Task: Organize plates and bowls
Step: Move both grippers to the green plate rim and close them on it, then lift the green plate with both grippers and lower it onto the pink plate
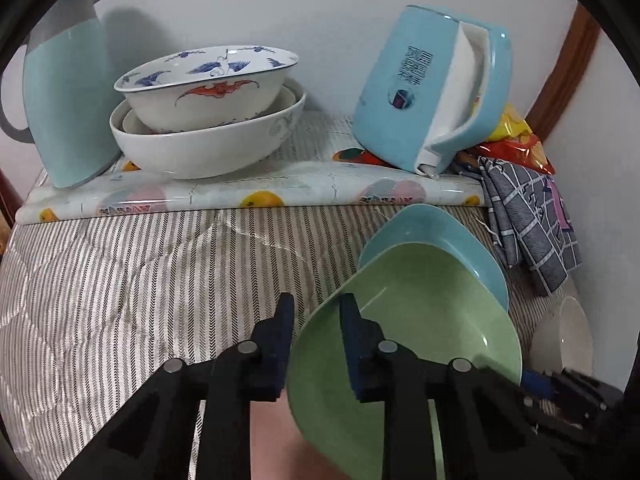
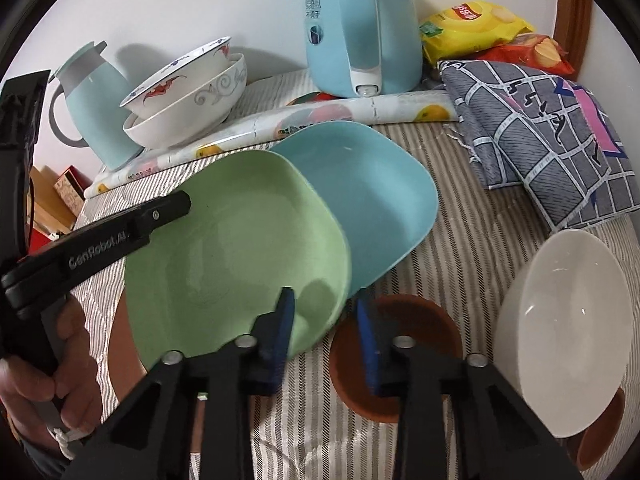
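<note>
- Left gripper (image 1: 316,320): fingers straddle the near left rim of the green plate (image 1: 408,320), one outside, one over its inner face; jaws drawn in to a narrow gap and clamped on that rim.
- Right gripper (image 2: 326,320): left finger lies over the green plate's near right edge, right finger (image 2: 366,344) stands beyond it above a brown disc (image 2: 420,320); whether the pads press on the rim cannot be told from the right wrist view.
- A person's hand (image 2: 60,368) grips the left tool's handle at the lower left of the right wrist view.
- Green plate overlaps the near edge of a blue plate (image 2: 372,196); both are square with rounded corners and sit over the striped cloth (image 1: 140,280); the green one is nearest, the blue just behind and to its right.
- Plain white bowl (image 2: 560,320) lies right of the plates, apart from them; a grey checked cloth (image 2: 552,140) lies behind it.
- Further back, a folded fruit-print sheet (image 1: 240,192) carries a stack of white patterned bowls (image 1: 208,112), the top one tilted; a blue electric kettle (image 1: 424,92) stands to their right; a pale blue jug (image 1: 68,96) to their left.
- Snack bags (image 2: 480,28) lie at the far right against the wall.
</note>
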Action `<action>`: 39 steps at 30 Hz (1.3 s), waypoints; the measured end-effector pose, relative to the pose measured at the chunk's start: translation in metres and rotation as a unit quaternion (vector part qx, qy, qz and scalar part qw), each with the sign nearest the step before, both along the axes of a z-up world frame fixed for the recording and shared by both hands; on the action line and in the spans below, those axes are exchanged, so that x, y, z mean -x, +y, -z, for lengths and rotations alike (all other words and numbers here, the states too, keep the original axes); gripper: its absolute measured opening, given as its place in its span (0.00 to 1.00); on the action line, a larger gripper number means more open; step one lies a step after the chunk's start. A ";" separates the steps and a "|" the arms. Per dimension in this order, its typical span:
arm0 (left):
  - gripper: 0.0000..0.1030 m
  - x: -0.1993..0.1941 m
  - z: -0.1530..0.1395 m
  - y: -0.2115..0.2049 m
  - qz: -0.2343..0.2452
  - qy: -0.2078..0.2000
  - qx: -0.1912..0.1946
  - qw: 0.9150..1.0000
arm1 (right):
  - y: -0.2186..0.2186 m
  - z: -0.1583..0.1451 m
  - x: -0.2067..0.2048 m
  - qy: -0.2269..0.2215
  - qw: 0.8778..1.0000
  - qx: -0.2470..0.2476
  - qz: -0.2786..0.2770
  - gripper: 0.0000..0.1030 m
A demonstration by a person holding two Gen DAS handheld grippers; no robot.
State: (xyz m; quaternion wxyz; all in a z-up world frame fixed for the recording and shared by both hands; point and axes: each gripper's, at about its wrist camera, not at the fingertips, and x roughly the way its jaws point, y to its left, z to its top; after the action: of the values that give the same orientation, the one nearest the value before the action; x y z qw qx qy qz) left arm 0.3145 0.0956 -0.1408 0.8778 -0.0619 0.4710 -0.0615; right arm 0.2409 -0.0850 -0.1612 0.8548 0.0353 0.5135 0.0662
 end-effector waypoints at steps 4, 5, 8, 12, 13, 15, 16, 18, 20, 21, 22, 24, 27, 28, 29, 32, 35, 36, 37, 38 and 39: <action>0.17 0.009 -0.006 0.001 0.001 -0.007 0.005 1.000 | -0.001 -0.002 -0.001 -0.006 1.000 0.014 0.010 0.17; 0.17 0.011 -0.008 0.002 0.000 -0.008 0.007 1.000 | -0.002 -0.003 0.000 -0.006 1.000 0.011 0.012 0.17; 0.16 0.018 -0.016 0.004 -0.002 -0.015 0.007 1.000 | -0.003 -0.010 0.004 -0.013 1.000 0.005 0.014 0.15; 0.16 0.031 -0.030 0.007 -0.010 -0.026 0.008 1.000 | 0.000 -0.024 0.014 -0.029 1.000 0.005 0.010 0.15; 0.16 0.036 -0.035 0.008 -0.011 -0.030 0.007 0.999 | 0.000 -0.029 0.018 -0.033 0.999 0.004 0.010 0.15; 0.16 0.044 -0.041 0.009 -0.015 -0.035 0.005 0.999 | 0.000 -0.036 0.026 -0.039 0.999 0.000 0.009 0.15; 0.16 0.049 -0.044 0.010 -0.018 -0.037 0.005 0.999 | 0.001 -0.038 0.030 -0.041 0.999 -0.003 0.008 0.15; 0.16 0.059 -0.049 0.011 -0.023 -0.040 0.006 0.999 | 0.001 -0.044 0.038 -0.046 0.999 -0.005 0.008 0.15; 0.16 0.068 -0.051 0.013 -0.032 -0.034 0.009 0.999 | 0.001 -0.049 0.046 -0.050 0.999 -0.008 0.008 0.15; 0.16 0.073 -0.052 0.014 -0.035 -0.033 0.011 0.999 | 0.002 -0.051 0.050 -0.052 0.999 -0.008 0.007 0.15; 0.16 0.079 -0.054 0.015 -0.036 -0.036 0.013 0.999 | 0.003 -0.053 0.054 -0.054 0.999 -0.006 0.006 0.14; 0.16 0.089 -0.056 0.016 -0.040 -0.039 0.010 0.998 | 0.005 -0.056 0.064 -0.057 0.998 -0.003 0.003 0.14; 0.16 0.102 -0.059 0.019 -0.048 -0.039 0.009 0.998 | 0.007 -0.058 0.076 -0.058 0.998 -0.006 -0.003 0.14; 0.16 0.107 -0.059 0.021 -0.052 -0.039 0.010 0.998 | 0.009 -0.059 0.080 -0.058 0.998 -0.007 -0.005 0.14; 0.16 0.112 -0.059 0.023 -0.054 -0.038 0.010 0.998 | 0.010 -0.059 0.084 -0.059 0.998 -0.008 -0.007 0.14; 0.16 0.122 -0.059 0.026 -0.058 -0.036 0.007 0.998 | 0.014 -0.059 0.093 -0.058 0.998 -0.010 -0.010 0.14; 0.16 0.132 -0.057 0.028 -0.062 -0.035 0.007 0.997 | 0.017 -0.056 0.102 -0.055 0.998 -0.010 -0.014 0.14; 0.16 0.135 -0.056 0.029 -0.064 -0.034 0.007 0.997 | 0.018 -0.055 0.104 -0.053 0.998 -0.010 -0.016 0.14; 0.16 0.138 -0.054 0.031 -0.066 -0.032 0.007 0.997 | 0.019 -0.053 0.107 -0.051 0.998 -0.009 -0.017 0.14; 0.16 0.141 -0.053 0.032 -0.067 -0.032 0.008 0.997 | 0.020 -0.051 0.108 -0.050 0.999 -0.008 -0.019 0.14; 0.16 0.143 -0.051 0.033 -0.068 -0.031 0.009 0.997 | 0.021 -0.051 0.110 -0.049 0.999 -0.007 -0.021 0.14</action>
State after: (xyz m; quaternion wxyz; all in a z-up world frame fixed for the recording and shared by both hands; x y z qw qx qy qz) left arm 0.1719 0.1287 -0.0897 0.8934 -0.0994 0.4380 -0.0077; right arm 0.1305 -0.0636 -0.1106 0.8770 0.0271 0.4713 0.0889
